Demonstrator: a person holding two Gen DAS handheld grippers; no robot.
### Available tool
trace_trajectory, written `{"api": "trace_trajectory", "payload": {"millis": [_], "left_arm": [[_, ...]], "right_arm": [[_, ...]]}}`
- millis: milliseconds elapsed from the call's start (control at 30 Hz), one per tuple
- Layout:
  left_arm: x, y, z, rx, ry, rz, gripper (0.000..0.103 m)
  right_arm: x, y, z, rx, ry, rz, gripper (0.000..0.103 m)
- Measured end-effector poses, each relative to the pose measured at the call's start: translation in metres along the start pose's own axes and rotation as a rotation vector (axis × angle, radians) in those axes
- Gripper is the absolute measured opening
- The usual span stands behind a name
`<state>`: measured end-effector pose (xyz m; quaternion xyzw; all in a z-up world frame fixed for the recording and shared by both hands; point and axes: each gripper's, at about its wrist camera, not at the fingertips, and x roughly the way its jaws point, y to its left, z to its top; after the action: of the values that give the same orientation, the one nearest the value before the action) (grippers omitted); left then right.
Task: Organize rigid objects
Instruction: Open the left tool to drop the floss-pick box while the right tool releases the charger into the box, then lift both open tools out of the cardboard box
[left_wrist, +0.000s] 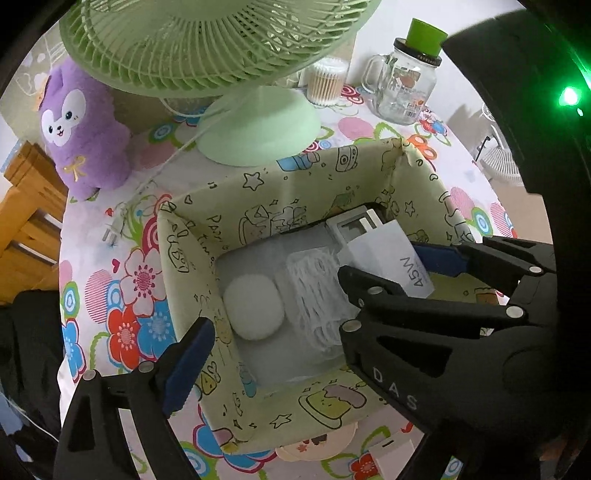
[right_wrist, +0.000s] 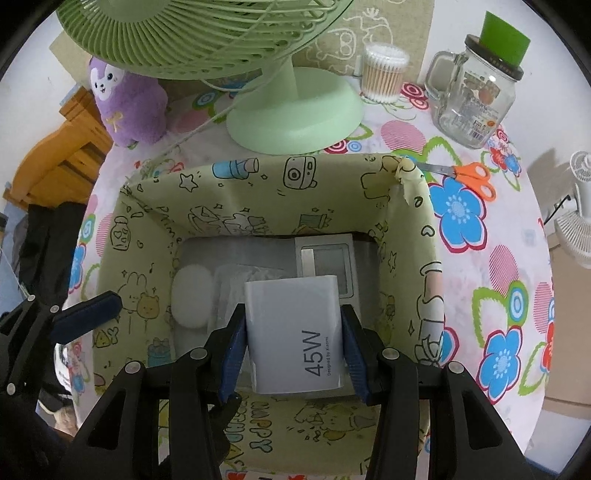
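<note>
A yellow-green fabric storage box (right_wrist: 258, 192) with cartoon prints stands on the flowered tablecloth. My right gripper (right_wrist: 293, 343) is shut on a white 45W charger box (right_wrist: 295, 332) and holds it inside the storage box, above a grey-white box (right_wrist: 328, 254). A white round object (right_wrist: 192, 295) and a clear bag of white cable (right_wrist: 236, 280) lie on the bottom. In the left wrist view the charger box (left_wrist: 384, 254) shows in the right gripper (left_wrist: 384, 266). My left gripper (left_wrist: 192, 354) shows one blue-padded finger at the storage box's (left_wrist: 295, 192) near left wall; its other finger is hidden.
A green desk fan (right_wrist: 291, 110) stands behind the box. A purple plush (right_wrist: 125, 99) sits at the back left, a cotton swab tub (right_wrist: 384, 74) and a glass mug jar (right_wrist: 476, 96) at the back right. Orange scissors (right_wrist: 469, 177) lie by the box's right corner.
</note>
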<state>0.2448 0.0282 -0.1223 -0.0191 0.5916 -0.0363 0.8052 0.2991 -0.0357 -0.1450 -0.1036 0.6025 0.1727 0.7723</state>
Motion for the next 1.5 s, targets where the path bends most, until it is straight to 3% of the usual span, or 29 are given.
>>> {"api": "trace_trajectory", "payload": {"millis": [167,400,900,1500], "left_arm": [[0.001,0.000,0.000,-0.001,0.000,-0.004,0.095],[-0.007,0.000,-0.003,-0.006,-0.004,0.000,0.095],[-0.051,0.001,-0.023,-0.043,-0.072,0.070,0.095],[-0.105,-0.010,-0.064,-0.058,-0.163,0.098,0.095]], "right_arm": [[0.002,0.000,0.001,-0.003,0.009,-0.002,0.052],[-0.014,-0.001,-0.004,0.016,-0.039,0.020,0.080],[-0.070,-0.010,-0.034,0.039,-0.124,0.011,0.085],[-0.128,-0.014,-0.084,0.065,-0.217,-0.031,0.087]]}}
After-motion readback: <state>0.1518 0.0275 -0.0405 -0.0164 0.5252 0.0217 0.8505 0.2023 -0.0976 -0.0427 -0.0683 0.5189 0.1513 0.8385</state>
